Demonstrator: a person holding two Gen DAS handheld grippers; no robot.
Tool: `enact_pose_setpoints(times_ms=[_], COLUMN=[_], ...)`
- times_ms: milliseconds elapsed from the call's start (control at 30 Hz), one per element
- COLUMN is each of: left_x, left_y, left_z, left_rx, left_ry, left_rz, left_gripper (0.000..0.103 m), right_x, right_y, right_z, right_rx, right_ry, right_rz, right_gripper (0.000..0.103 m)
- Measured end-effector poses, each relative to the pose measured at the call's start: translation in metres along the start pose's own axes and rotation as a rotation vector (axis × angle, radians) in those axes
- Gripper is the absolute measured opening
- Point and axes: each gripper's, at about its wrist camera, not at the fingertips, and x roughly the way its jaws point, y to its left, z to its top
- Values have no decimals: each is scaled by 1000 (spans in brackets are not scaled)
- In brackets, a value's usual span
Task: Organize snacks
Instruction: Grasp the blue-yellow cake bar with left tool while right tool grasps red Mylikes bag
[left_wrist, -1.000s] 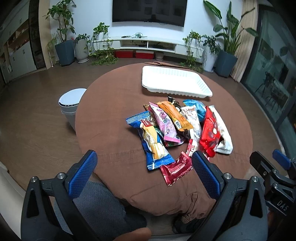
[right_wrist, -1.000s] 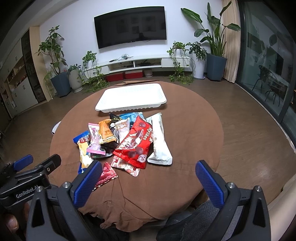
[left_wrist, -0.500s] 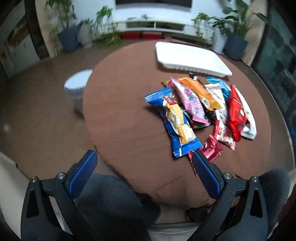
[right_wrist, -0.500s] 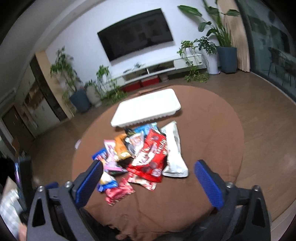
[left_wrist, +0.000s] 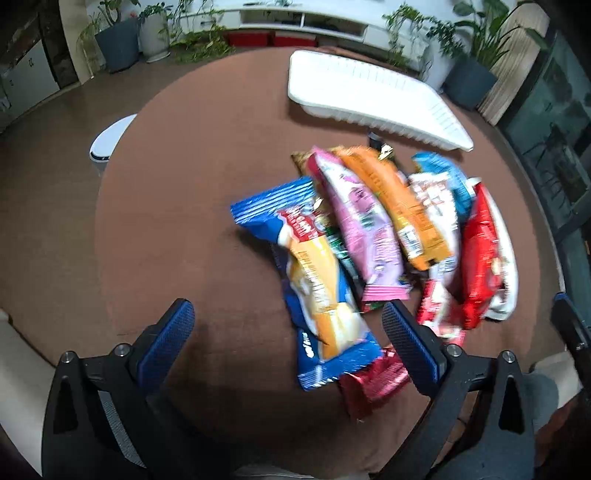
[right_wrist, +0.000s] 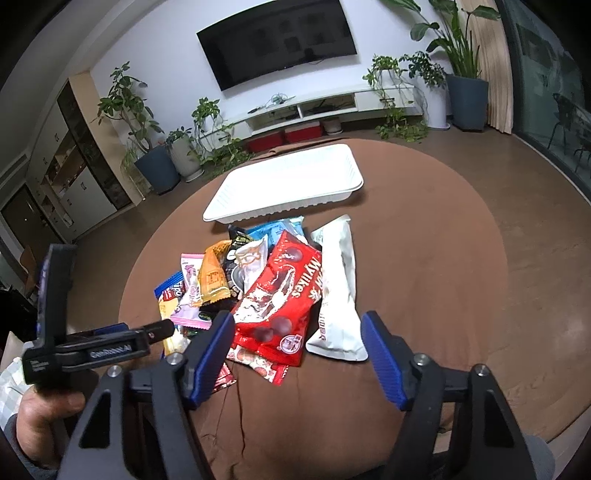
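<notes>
Now, the left claw (left_wrist: 288, 339) hangs over the near edge of the round brown worktop (left_wrist: 177, 206) with its blue pads spread wide and nothing between them. The bottom of a blue-and-yellow packet (left_wrist: 321, 299) lies just ahead, between the pads; a dark red wrapper (left_wrist: 373, 380) pokes out under the right pad at about five o'clock. The picture is blurred, so the print on the packets is hard to read.

Over on the right, the right claw (right_wrist: 297, 356) is likewise parted and holding nothing. Directly at twelve o'clock from it sits a big red Mylikes bag (right_wrist: 284, 299), topmost in the snack pile. Just beside that, toward one o'clock, lies a long white packet (right_wrist: 338, 284). At eleven o'clock an orange packet (right_wrist: 214, 277) and a pink packet (right_wrist: 192, 291) overlap each other, with a light blue packet (right_wrist: 277, 230) at the far end of the pile.

Beyond the heap, still at twelve, the white tray (right_wrist: 288, 181) rests on the worktop, near the pile's far edge but not touching it as far as can be told. The left claw's body shows at nine o'clock in the right view.
</notes>
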Motion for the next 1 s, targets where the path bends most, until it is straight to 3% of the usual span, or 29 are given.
enact_pose_setpoints(times_ms=[167, 400, 433, 533, 700, 767, 833, 933, 1000], left_x=[21, 29, 30, 41, 43, 45, 48, 48, 49], left_y=[11, 7, 5, 6, 12, 18, 22, 22, 23], left_z=[6, 14, 15, 20, 30, 34, 39, 38, 40], left_rx=[-18, 15, 20, 18, 16, 32, 54, 88, 105], left_ry=[27, 20, 18, 43, 43, 53, 59, 62, 65], left_rz=[31, 21, 20, -10, -30, -30, -26, -36, -66], left_gripper=[99, 99, 95, 66, 56, 40, 30, 27, 25], right_x=[9, 9, 9, 8, 13, 14, 14, 19, 24], right_y=[-5, -10, -10, -10, -10, -9, -8, -5, -1], right_z=[0, -1, -1, 0, 2, 5, 7, 12, 15], right_rx=[12, 36, 36, 29, 12, 9, 3, 6, 19], right_ry=[36, 47, 47, 51, 64, 72, 77, 106, 126], right_rz=[21, 25, 25, 24, 24, 26, 27, 55, 84], right_gripper=[65, 64, 64, 64, 63, 59, 57, 44, 41])
